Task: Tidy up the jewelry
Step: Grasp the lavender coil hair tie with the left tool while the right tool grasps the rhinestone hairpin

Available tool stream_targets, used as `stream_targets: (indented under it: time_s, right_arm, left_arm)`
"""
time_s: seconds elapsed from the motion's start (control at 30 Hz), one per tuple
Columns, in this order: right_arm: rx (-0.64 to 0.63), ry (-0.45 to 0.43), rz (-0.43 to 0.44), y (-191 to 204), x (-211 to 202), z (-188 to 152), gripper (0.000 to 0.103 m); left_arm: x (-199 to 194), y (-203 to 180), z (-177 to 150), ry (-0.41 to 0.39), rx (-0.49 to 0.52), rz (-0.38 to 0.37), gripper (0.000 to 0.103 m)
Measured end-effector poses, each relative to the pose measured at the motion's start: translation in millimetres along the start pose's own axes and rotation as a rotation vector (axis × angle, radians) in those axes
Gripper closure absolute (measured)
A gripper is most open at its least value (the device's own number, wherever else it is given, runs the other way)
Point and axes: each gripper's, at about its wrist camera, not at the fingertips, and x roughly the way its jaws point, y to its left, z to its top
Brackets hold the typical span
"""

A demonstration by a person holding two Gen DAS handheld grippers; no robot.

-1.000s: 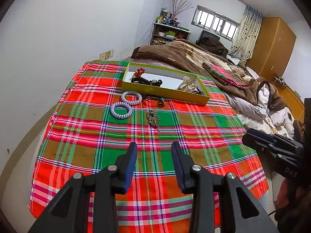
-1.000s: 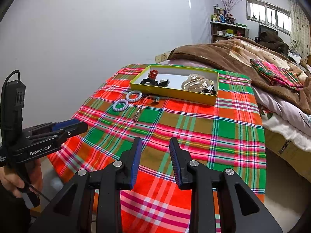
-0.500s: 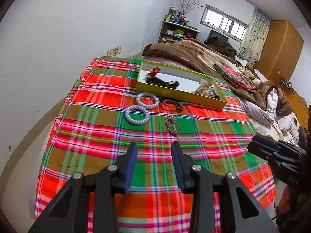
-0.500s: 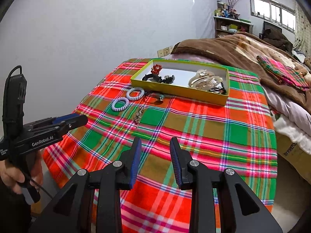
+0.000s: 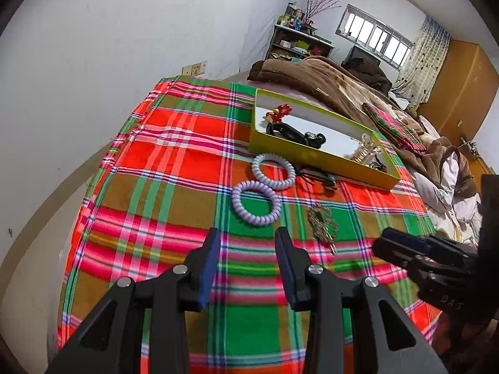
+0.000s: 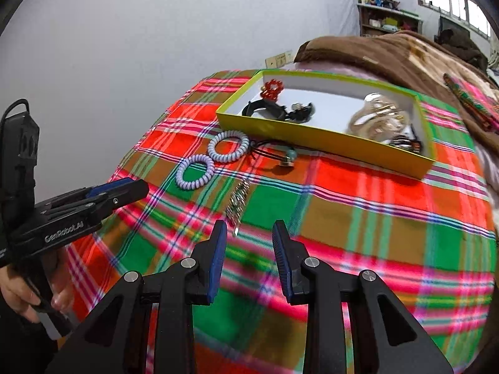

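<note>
We see a bed under a plaid cloth (image 5: pixel 174 168). On it lie a far yellow-green box (image 5: pixel 315 159), two spiral rings (image 5: pixel 256 207) nearer, a dark hair tie (image 5: pixel 315 176) and a brooch (image 5: pixel 322 224).

Somebody's bedroom, clearly: bed (image 5: pixel 193 162) with plaid cover, rumpled brown blanket (image 5: pixel 336 84), wooden wardrobe (image 5: pixel 458 81), curtained window (image 5: pixel 377 39).

Two coil bands (image 5: pixel 265 187) before box (image 5: pixel 318 152), brooch (image 5: pixel 322 222) right, on blanket (image 5: pixel 156 187)

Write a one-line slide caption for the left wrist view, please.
Open left gripper above a plaid cloth, facing two coil hair ties, a brooch and a yellow box.
</note>
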Motion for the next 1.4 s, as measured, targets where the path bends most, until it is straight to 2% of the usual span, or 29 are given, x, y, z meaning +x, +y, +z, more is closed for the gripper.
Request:
stream_targets:
  time_s: [0.17, 0.4, 0.43, 0.5, 0.7, 0.9, 1.0, 1.1, 1.17, 1.23, 1.4]
  right_arm:
    - [0.009, 0.034, 0.014, 3.3, 31.4, 11.6, 0.072]
    - [0.012, 0.045, 0.013, 4.3, 50.1, 19.4, 0.072]
    - [0.007, 0.040, 0.008, 4.4, 49.9, 19.2, 0.073]
    - [-0.003, 0.036, -0.005, 4.0, 49.0, 18.0, 0.088]
    - [-0.023, 0.013, -0.031, -2.4, 41.0, 17.8, 0.091]
    - [-0.001, -0.003, -0.024, -15.8, 29.2, 15.4, 0.091]
    - [0.011, -0.016, -0.017, -21.3, 21.2, 14.3, 0.091]
    - [0.018, -0.024, -0.019, -24.9, 17.1, 13.1, 0.091]
    - [0.024, -0.027, -0.021, -27.2, 13.3, 11.0, 0.091]
    - [0.029, -0.034, -0.023, -29.6, 7.0, 8.8, 0.091]
    - [0.036, -0.061, -0.031, -32.4, -11.7, 3.9, 0.091]
  left_arm:
    - [11.6, 9.2, 8.1, 0.006, -0.007, -0.010, 0.065]
    - [30.9, 16.5, 18.3, 0.026, -0.011, -0.019, 0.065]
    - [33.4, 16.7, 19.5, 0.028, -0.012, -0.022, 0.065]
    - [38.0, 16.9, 21.5, 0.032, -0.013, -0.025, 0.065]
    - [53.0, 10.7, 25.2, 0.052, -0.005, -0.029, 0.065]
    - [62.0, 3.2, 30.4, 0.046, 0.013, 0.012, 0.065]
    - [65.3, -6.5, 29.8, 0.037, 0.066, 0.071, 0.065]
    - [67.4, -20.0, 23.9, 0.026, 0.149, 0.162, 0.072]
    - [65.9, -20.0, 24.2, 0.024, 0.149, 0.164, 0.090]
    - [64.2, -17.5, 24.5, 0.025, 0.140, 0.162, 0.093]
    - [55.5, -13.9, 19.9, 0.035, 0.106, 0.127, 0.094]
